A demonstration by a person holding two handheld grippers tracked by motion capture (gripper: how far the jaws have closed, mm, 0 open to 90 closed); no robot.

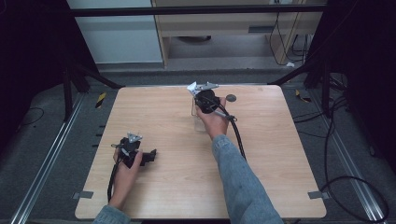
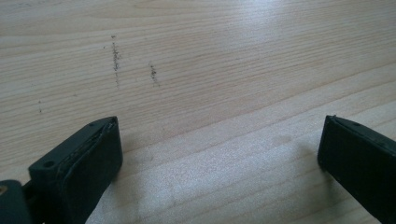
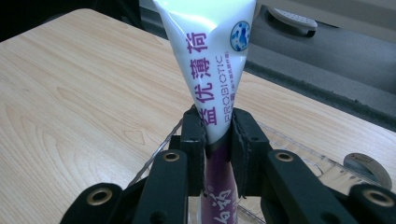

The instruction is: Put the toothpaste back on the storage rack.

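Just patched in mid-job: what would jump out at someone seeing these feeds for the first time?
First the white and purple tube printed PROBIOTIC, standing upright with the right gripper clamped on it near the table's far edge, above a clear container. A small grey round disc lies on the wooden table just to its right in the high view. The left gripper rests open near the front left, nothing between its jaws.
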